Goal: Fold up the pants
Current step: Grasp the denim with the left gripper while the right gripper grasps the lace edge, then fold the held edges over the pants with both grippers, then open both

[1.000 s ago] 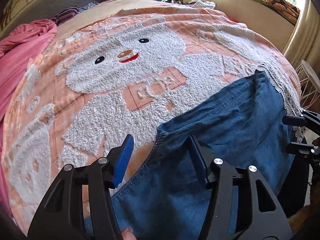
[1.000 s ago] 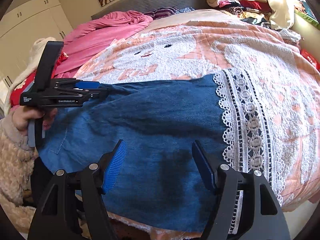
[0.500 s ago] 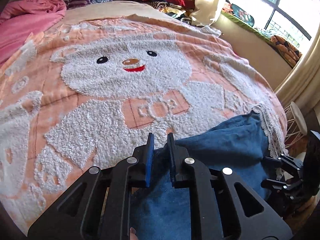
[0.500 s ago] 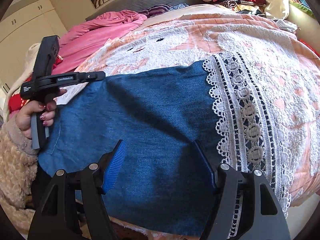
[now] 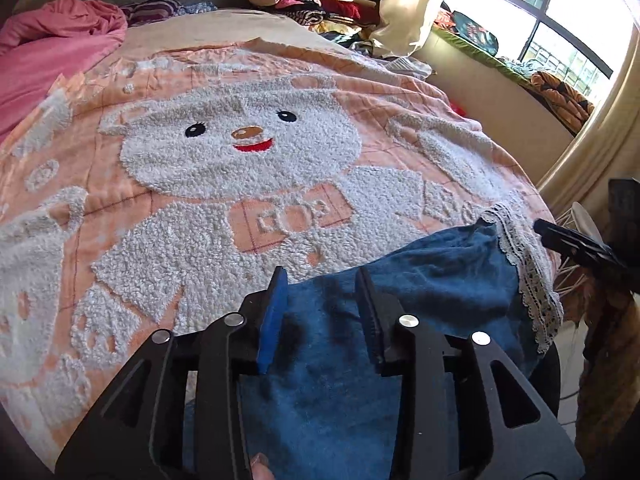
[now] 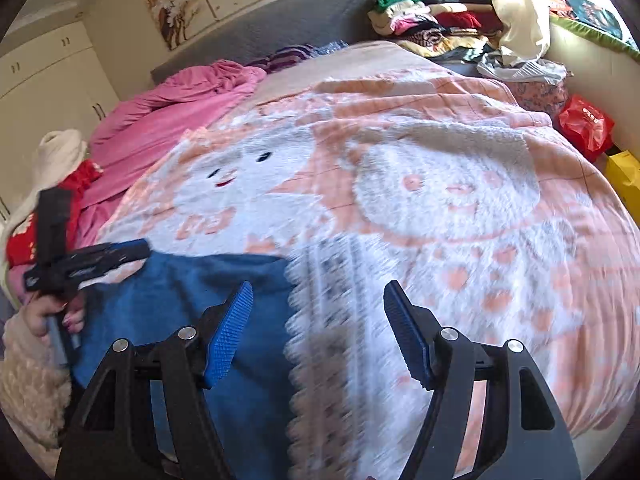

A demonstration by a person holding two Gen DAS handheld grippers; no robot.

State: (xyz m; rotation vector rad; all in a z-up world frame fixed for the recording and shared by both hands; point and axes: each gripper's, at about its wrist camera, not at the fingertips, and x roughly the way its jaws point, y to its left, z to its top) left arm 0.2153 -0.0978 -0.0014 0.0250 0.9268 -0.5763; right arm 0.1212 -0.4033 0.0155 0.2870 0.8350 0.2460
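Note:
Blue denim pants (image 5: 420, 300) with a white lace hem (image 5: 528, 276) lie on the near edge of the bed. My left gripper (image 5: 320, 312) is open, its fingers just over the pants' upper edge, holding nothing. In the right wrist view the pants (image 6: 188, 292) lie at the lower left and the lace hem (image 6: 332, 320) is blurred. My right gripper (image 6: 316, 332) is open above the lace hem. The left gripper (image 6: 104, 260) shows at the pants' far left corner.
A peach blanket with white bears (image 5: 240, 152) covers the bed. A pink quilt (image 6: 180, 108) lies at the back left. Stacked clothes (image 6: 432, 16) sit at the back right. A red bag (image 6: 586, 124) and a white wire stand (image 5: 580, 224) are beside the bed.
My left gripper shut on the pants' edge half a second ago and has now opened. My right gripper moved right, from over the denim to over the lace hem.

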